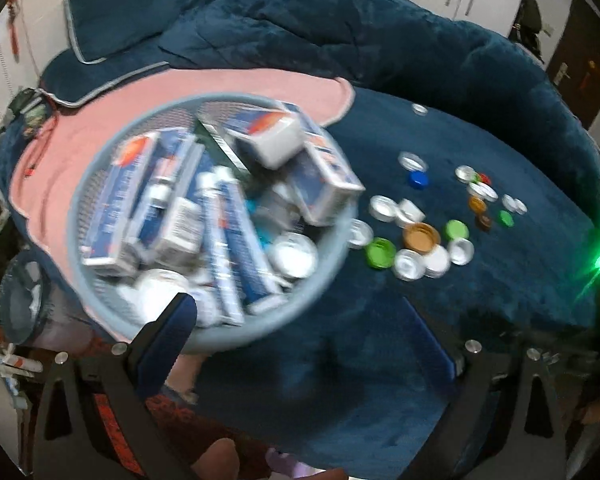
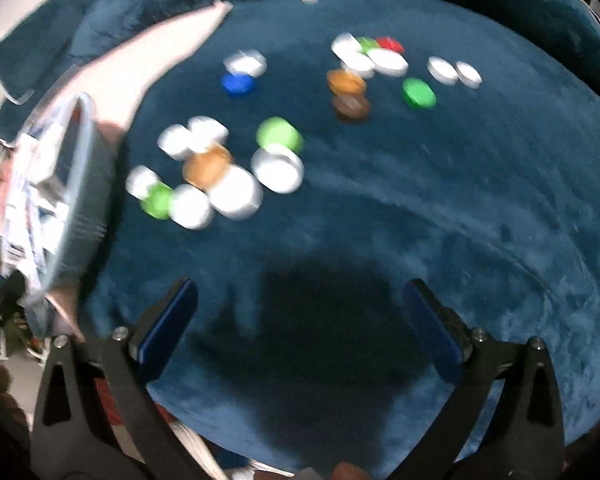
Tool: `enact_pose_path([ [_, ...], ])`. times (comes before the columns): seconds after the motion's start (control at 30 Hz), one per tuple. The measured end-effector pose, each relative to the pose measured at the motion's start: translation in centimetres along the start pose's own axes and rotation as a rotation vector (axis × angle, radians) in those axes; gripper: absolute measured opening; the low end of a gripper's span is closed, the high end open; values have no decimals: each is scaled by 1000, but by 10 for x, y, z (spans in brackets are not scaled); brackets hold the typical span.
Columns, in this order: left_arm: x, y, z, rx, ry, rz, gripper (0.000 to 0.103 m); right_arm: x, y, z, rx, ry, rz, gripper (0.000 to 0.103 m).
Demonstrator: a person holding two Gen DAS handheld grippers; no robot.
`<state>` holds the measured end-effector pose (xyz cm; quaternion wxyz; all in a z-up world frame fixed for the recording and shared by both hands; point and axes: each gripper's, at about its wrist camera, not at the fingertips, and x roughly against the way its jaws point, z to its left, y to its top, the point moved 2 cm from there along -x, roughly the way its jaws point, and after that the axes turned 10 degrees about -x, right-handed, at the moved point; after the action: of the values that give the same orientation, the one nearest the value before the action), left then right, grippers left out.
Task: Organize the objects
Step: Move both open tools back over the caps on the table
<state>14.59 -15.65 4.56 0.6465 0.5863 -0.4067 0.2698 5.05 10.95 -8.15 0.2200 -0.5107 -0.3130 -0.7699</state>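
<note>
A pale blue mesh basket point(image 1: 100, 184) stands on the bed, crammed with blue-and-white boxes point(image 1: 140, 184) and tubes. To its right, several bottle caps point(image 1: 420, 236) in white, green, brown, blue and red lie scattered on the dark blue blanket point(image 1: 480, 280). My left gripper point(image 1: 304, 320) hangs open over the basket's near rim, nothing between its fingers. In the right wrist view the same caps point(image 2: 236, 192) lie ahead and left, the basket point(image 2: 80, 200) is at the left edge. My right gripper point(image 2: 300, 304) is open above bare blanket point(image 2: 460, 220), holding nothing.
A pink cloth point(image 1: 236, 84) lies under and behind the basket. A bunched dark blue quilt point(image 1: 300, 32) fills the far side of the bed. A second small mesh container point(image 1: 20, 296) sits at the lower left. A lone white cap point(image 1: 420, 109) lies farther back.
</note>
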Motion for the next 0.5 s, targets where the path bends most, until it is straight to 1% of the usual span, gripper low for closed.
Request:
enact_pose_path([
  [0.13,-18,-3,-35,-56,-45,46,101,-18,-8,-23,4,-71,69,103],
  [0.2,-29,-6,-53,-95,-73,79,101,-21,-10,-32,1,-86,79,103],
  [0.33,-57,-15,-86,-173,-102,168,101,-25,-12,-52,-15,-133,87,103],
  [0.43,-81,-24,-101,-195,-120,231,101,-32,-13,-67,-43,-162,100,103],
  [0.5,-94,-29,-106,-191,-128,264,101,-37,-14,-76,-63,-162,105,103],
])
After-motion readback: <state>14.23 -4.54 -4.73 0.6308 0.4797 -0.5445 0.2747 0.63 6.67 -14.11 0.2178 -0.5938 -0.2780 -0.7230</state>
